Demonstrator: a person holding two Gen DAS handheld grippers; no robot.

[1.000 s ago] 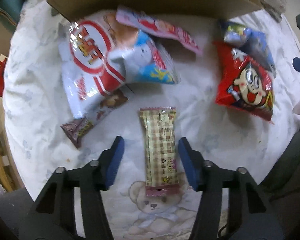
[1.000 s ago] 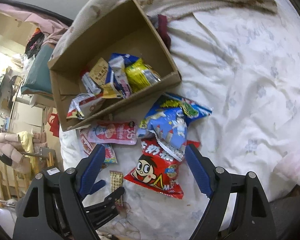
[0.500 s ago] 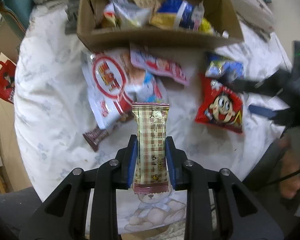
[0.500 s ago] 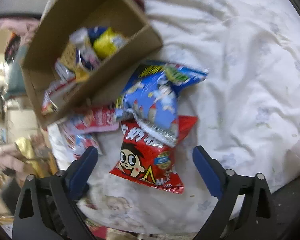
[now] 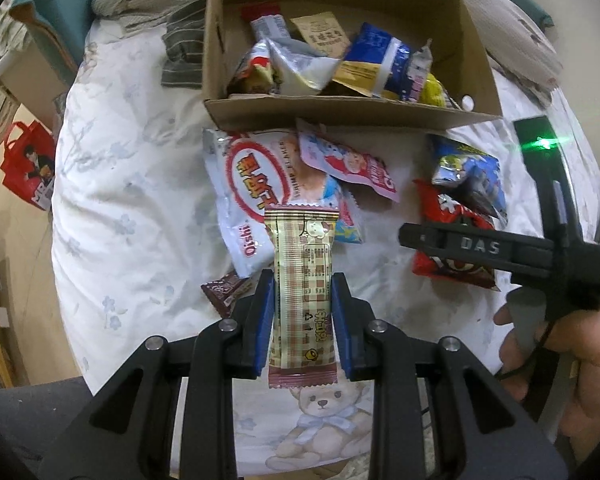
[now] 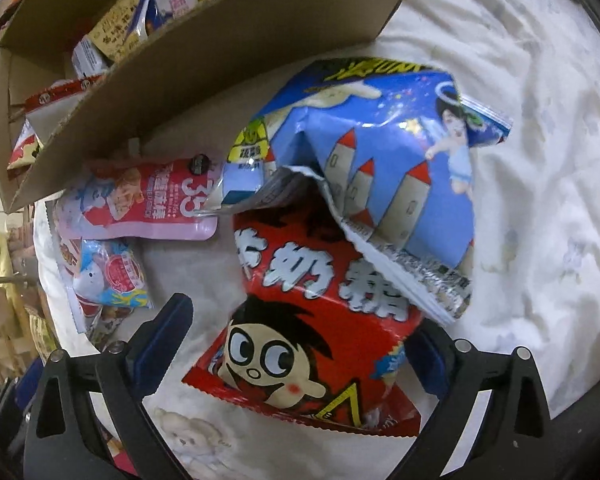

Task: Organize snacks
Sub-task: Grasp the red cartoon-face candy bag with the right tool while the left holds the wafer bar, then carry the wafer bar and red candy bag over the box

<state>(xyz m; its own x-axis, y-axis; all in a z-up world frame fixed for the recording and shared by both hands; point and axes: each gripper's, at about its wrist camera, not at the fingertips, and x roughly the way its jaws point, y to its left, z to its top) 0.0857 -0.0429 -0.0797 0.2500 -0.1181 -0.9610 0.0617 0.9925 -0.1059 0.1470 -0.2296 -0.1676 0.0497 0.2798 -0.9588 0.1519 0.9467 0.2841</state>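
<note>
Slipping is the risk: the left gripper point(image 5: 302, 312) clamps a slim, glossy plaid-wrapped wafer bar point(image 5: 303, 280) by its lower half only, lifted above the bedsheet's point(image 5: 132, 200) near edge. The right gripper point(image 6: 296, 344), jaws spread and just narrowing, straddles the red candy bag point(image 6: 320, 320); closing could snag the crinkled blue bag point(image 6: 388, 152) overlapping it. Beyond sits the half-filled cardboard box point(image 5: 340, 114).

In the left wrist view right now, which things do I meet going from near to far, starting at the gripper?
left gripper shut on the plaid snack bar → white shrimp-flavour bag → near wall of the cardboard box → packets inside the box.
</note>
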